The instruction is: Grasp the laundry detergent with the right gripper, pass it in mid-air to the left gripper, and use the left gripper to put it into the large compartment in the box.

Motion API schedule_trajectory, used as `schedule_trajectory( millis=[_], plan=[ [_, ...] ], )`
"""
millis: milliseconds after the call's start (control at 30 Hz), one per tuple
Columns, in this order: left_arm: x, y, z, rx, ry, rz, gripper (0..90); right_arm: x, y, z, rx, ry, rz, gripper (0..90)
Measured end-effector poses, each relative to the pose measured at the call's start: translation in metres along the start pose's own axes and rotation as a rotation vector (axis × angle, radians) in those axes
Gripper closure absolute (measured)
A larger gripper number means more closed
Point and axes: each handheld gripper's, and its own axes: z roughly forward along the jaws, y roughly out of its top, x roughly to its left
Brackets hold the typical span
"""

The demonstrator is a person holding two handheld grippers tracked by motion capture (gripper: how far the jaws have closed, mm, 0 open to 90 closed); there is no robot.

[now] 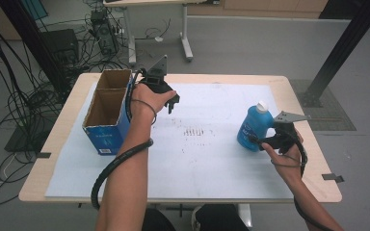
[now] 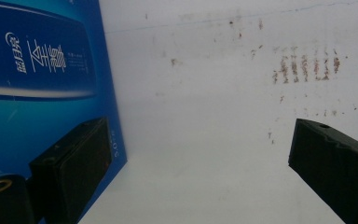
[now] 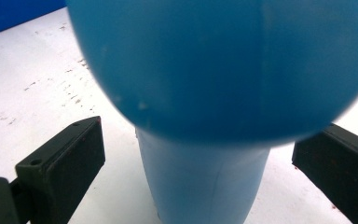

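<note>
Blue bottle (image 1: 254, 128) with a white cap stood on the white mat (image 1: 212, 159) at the table's right side, between the spread jaws of the right gripper (image 1: 265, 142), not yet clamped. Left gripper (image 1: 172, 102) hung with jaws apart beside the open cardboard box (image 1: 107, 126).

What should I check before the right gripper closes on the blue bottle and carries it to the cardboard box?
1. Blue bottle sits between the right gripper's jaws: ok.
2. Jaws open, gaps on both sides, not clamped yet: ok.
3. Bottle upright, white cap on: ok.
4. Cardboard box open at top, both compartments look empty: ok.
5. Left gripper open beside the box, holding nothing: ok.
6. Grip height suits a stable lift: cannot tell.
</note>
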Motion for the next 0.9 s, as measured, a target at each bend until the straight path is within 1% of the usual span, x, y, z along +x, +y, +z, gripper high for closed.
schedule_trajectory(
  millis=[200, 300, 367, 900],
  plan=[
    [-0.0004, 0.0011, -0.0012, -0.005, 0.001, -0.002, 6.4, 0.0001, -0.0005, 0.0001, -0.008, -0.005, 0.004, 2.0],
    [-0.0008, 0.0013, -0.0013, -0.006, -0.007, -0.005, 6.4, 0.0008, -0.0003, 0.0005, -0.013, -0.004, 0.002, 1.9],
    [-0.0010, 0.0013, -0.0008, -0.001, -0.005, 0.001, 6.4, 0.0009, -0.0004, 0.0008, -0.014, -0.005, -0.004, 1.9],
    [-0.0014, 0.0018, -0.0018, -0.004, -0.004, 0.000, 6.4, 0.0024, 0.0000, 0.0011, -0.029, -0.010, 0.001, 1.7]
  ],
)
